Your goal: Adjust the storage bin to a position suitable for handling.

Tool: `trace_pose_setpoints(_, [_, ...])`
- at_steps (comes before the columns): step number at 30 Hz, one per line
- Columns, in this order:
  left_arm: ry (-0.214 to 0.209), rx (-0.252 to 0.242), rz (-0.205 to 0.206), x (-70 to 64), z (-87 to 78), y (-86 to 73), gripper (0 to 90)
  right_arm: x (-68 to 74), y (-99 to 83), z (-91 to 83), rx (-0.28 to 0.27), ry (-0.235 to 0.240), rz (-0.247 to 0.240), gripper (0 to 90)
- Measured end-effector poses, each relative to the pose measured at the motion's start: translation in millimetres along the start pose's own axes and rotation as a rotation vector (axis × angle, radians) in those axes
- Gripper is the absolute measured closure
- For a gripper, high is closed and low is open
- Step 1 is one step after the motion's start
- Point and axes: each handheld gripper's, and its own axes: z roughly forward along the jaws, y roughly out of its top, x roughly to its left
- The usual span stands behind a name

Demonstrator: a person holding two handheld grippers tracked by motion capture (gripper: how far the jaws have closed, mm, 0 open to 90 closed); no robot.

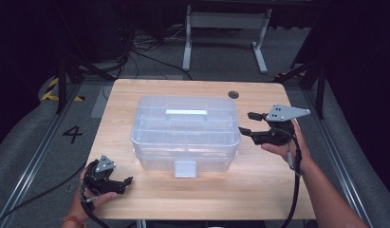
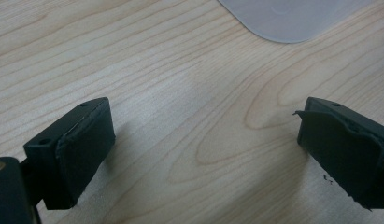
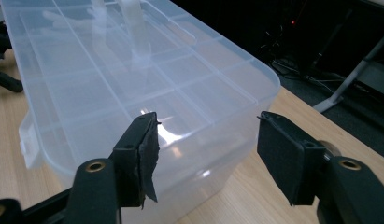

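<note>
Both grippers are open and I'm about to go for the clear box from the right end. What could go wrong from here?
1. The pad on one of the right gripper's fingers is peeling at its edge; it may slip on the smooth clear box.
2. The box looks wider than the open fingers, so a grip on its end wall may be shallow.
3. The left gripper sits low near the table's front edge, away from the box, and could not steady it.

A translucent storage box (image 3: 133, 79) runs off the right gripper view's top and left edges, its contents too hazy to tell. In the left gripper view only one rounded corner of it (image 2: 292, 18) shows, cropped at the top edge.
</note>
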Motion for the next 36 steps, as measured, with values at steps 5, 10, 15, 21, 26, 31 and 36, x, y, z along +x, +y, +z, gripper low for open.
trace_pose_setpoints(5, [-0.001,-0.003,-0.002,-0.1,-0.1,-0.3,4.8,1.8,11.5,8.2,-0.007,0.021,-0.023,38.8])
trace_pose_setpoints(10, [-0.002,-0.003,0.000,0.2,-0.1,-0.2,4.8,4.1,22.4,14.1,-0.009,0.032,-0.035,38.8])
trace_pose_setpoints(15, [-0.005,0.000,0.002,0.5,0.0,0.0,4.7,6.8,30.8,20.2,-0.005,0.039,-0.050,38.8])
trace_pose_setpoints(21, [-0.005,-0.003,0.003,0.6,0.3,0.1,4.6,10.2,36.5,30.4,-0.007,0.061,-0.057,38.9])
trace_pose_setpoints(26, [-0.004,0.001,0.004,0.6,0.0,0.0,4.7,13.0,41.1,41.3,0.000,0.091,-0.081,41.7])
trace_pose_setpoints(31, [-0.004,-0.001,0.001,0.3,0.0,-0.1,4.7,15.6,46.6,51.5,0.019,0.136,-0.109,47.8])
trace_pose_setpoints(36, [-0.004,-0.001,0.001,0.3,0.0,-0.1,4.7,17.5,54.8,58.0,0.024,0.150,-0.116,48.8])
